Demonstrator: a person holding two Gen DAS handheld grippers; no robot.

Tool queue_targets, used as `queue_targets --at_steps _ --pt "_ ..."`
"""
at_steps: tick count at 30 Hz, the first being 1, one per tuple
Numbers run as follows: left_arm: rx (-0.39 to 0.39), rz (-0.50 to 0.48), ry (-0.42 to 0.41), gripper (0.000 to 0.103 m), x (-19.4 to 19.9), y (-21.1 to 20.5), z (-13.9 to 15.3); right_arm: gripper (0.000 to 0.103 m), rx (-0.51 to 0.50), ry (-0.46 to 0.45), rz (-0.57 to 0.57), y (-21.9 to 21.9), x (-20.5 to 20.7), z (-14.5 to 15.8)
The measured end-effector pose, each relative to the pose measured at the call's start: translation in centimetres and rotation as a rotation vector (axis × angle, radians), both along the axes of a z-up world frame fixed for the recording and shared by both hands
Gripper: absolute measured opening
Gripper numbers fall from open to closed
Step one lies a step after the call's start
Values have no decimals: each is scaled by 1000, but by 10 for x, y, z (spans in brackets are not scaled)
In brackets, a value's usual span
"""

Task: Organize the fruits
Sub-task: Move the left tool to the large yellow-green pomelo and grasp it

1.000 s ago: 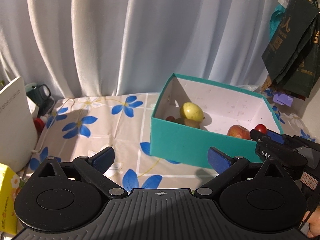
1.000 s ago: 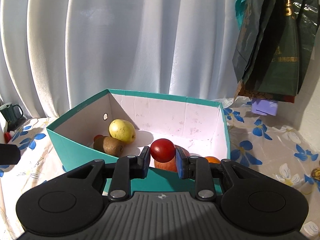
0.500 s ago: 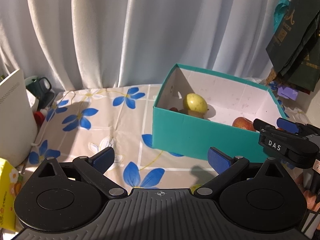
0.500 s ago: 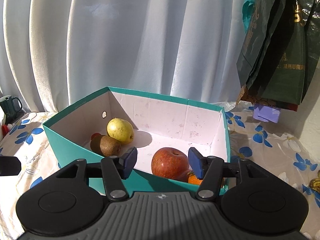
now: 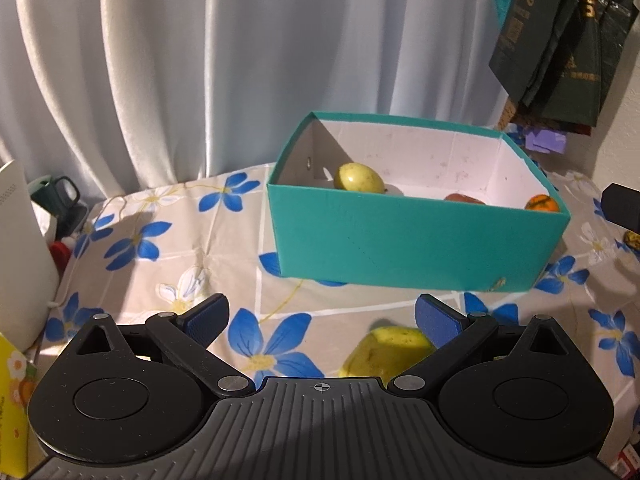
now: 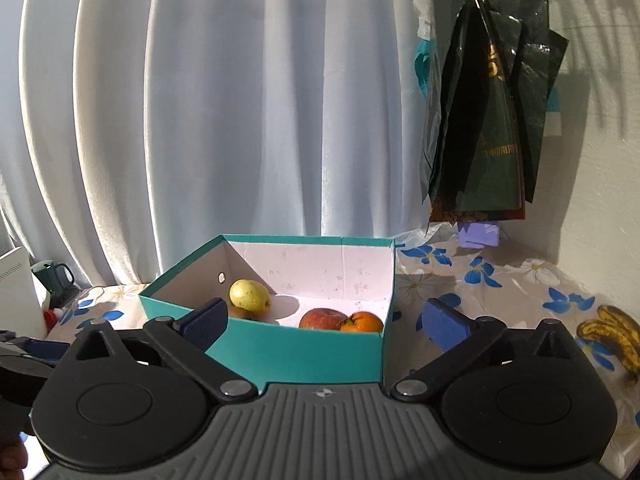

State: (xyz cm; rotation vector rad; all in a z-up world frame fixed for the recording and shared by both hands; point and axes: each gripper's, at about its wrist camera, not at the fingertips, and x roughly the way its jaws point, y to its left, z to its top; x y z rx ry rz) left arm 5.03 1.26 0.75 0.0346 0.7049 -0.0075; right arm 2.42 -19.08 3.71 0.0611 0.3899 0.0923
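A teal box [image 5: 416, 240] stands on the flowered tablecloth. It holds a yellow-green fruit [image 5: 358, 178], a red apple [image 5: 464, 199] and an orange [image 5: 542, 203]. The right wrist view shows the same box [image 6: 304, 344] with the yellow-green fruit [image 6: 249, 295], a kiwi [image 6: 239, 313], the apple [image 6: 323, 319] and the orange [image 6: 361, 322]. My right gripper [image 6: 324, 318] hangs back from the box, its jaws opening wide with nothing between them. My left gripper [image 5: 320, 320] is open low over the cloth. Another yellow-green fruit [image 5: 386, 350] lies just under its right finger.
Spotted bananas [image 6: 616, 338] lie on the cloth right of the box. A white appliance [image 5: 20, 260], a green mug [image 5: 60, 192] and a yellow carton [image 5: 12, 400] crowd the left edge. Dark bags [image 6: 480, 120] hang at the back right, before a white curtain.
My right gripper let go of the small red fruit over the box, opened wide and drew back. My left gripper sank toward the cloth, and a yellow-green fruit came into view by its fingers.
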Motion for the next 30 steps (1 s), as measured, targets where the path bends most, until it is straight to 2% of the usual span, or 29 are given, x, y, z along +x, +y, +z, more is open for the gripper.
queue_targets --at_steps 4,11,15,23,30 --pt "15 -29 27 102 0 -11 -11 103 -19 21 -12 4 -20 -8" --pt "13 -48 28 102 -5 -18 -25 103 -95 -27 -14 15 -39 -6" --pt "21 -80 14 102 -8 -26 -31 103 -89 -10 -27 14 -44 -8" --pt "62 -109 51 102 1 -40 -50 103 -91 18 -25 15 -43 -9" --pt "50 -104 84 101 15 -40 -63 103 -86 35 -44 11 -40 -10"
